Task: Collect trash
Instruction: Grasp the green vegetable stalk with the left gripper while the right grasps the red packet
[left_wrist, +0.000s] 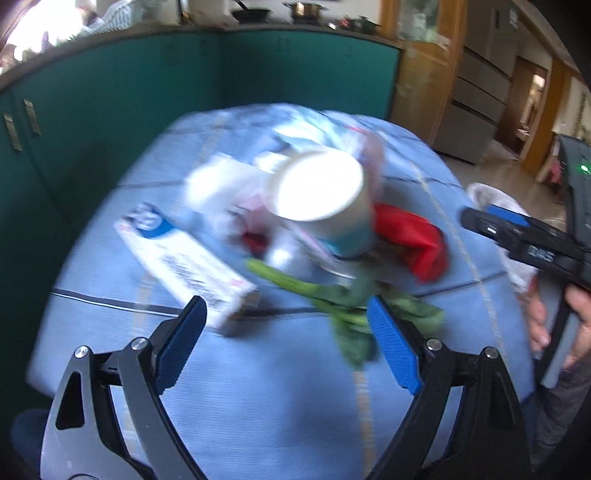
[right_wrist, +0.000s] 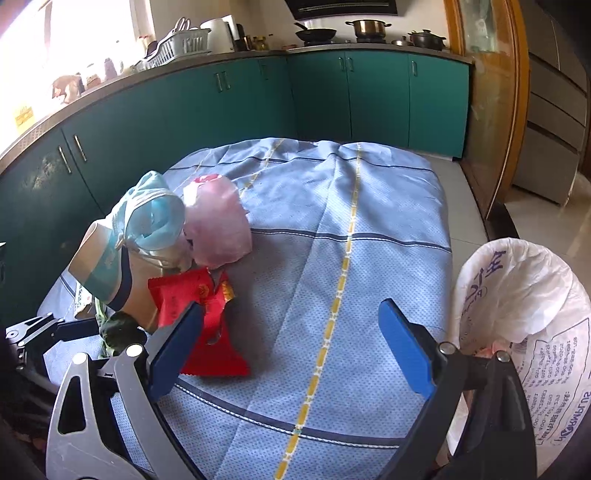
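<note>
1. Left gripper (left_wrist: 286, 310): fingers (left_wrist: 183, 341) spread wide, nothing between them, not touching anything. They hang just above the near edge of the trash pile on the blue checked cloth (left_wrist: 258, 406).
2. Right gripper (right_wrist: 291, 314): also wide open and holding nothing. Its left finger sits in front of the red wrapper (right_wrist: 195, 302), but I can't tell if it's actually touching.
3. The trash is all bunched together on the cloth: a paper cup (left_wrist: 325, 199) on its side, the red wrapper, a white carton with blue print (left_wrist: 184, 254), a leafy green stalk (left_wrist: 332, 295).
4. The left wrist view is pretty blurry, so the stuff behind the cup is just a smear there.
5. The right wrist view is sharp and shows what the left can't make out: a crumpled light-blue face mask (right_wrist: 155, 214) on the cup, and a pink plastic bag (right_wrist: 218, 225) right beside it.
6. The right view also shows the white bag-lined bin (right_wrist: 524, 295) past the cloth's right edge; the left view only catches a sliver of it.
7. Only the left view shows the carton's label and the person's hand on the right gripper.
</note>
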